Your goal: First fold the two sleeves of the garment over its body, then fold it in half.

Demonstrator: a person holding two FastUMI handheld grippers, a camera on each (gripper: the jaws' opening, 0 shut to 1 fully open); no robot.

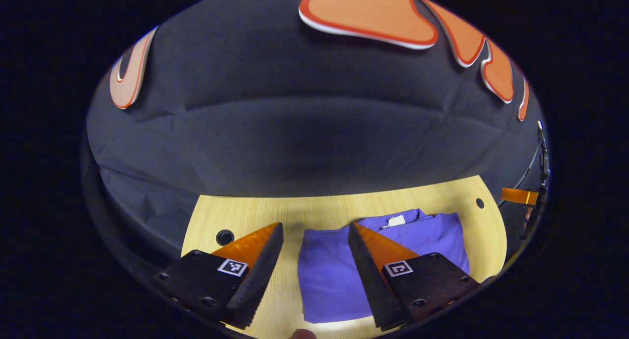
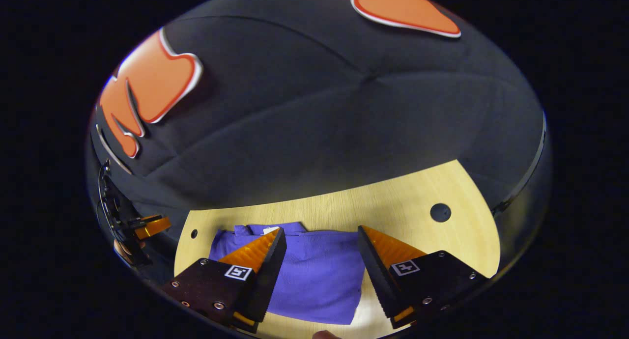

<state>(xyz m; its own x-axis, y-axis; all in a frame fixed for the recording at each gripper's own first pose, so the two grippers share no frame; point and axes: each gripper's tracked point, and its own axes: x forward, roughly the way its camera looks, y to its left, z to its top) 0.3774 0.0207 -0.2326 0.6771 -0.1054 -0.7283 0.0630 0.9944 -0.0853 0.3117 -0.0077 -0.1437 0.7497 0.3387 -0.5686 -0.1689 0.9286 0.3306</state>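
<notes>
A pale wooden table (image 1: 339,212) (image 2: 393,201) with a fine straight grain is seen, backed at 12 o'clock by the booth wall. Round dark holes (image 1: 224,237) (image 2: 440,212) are cut into its top. A folded purple garment (image 1: 327,272) (image 2: 319,275) is laid flat on it, with its white neck label (image 1: 395,220) (image 2: 271,229) turned toward 12 o'clock.

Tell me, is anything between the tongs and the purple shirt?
Nothing visible is. The purple shirt lies on the bare wooden table, and both the left tongs and the right tongs hang open above it with only air between.
</notes>
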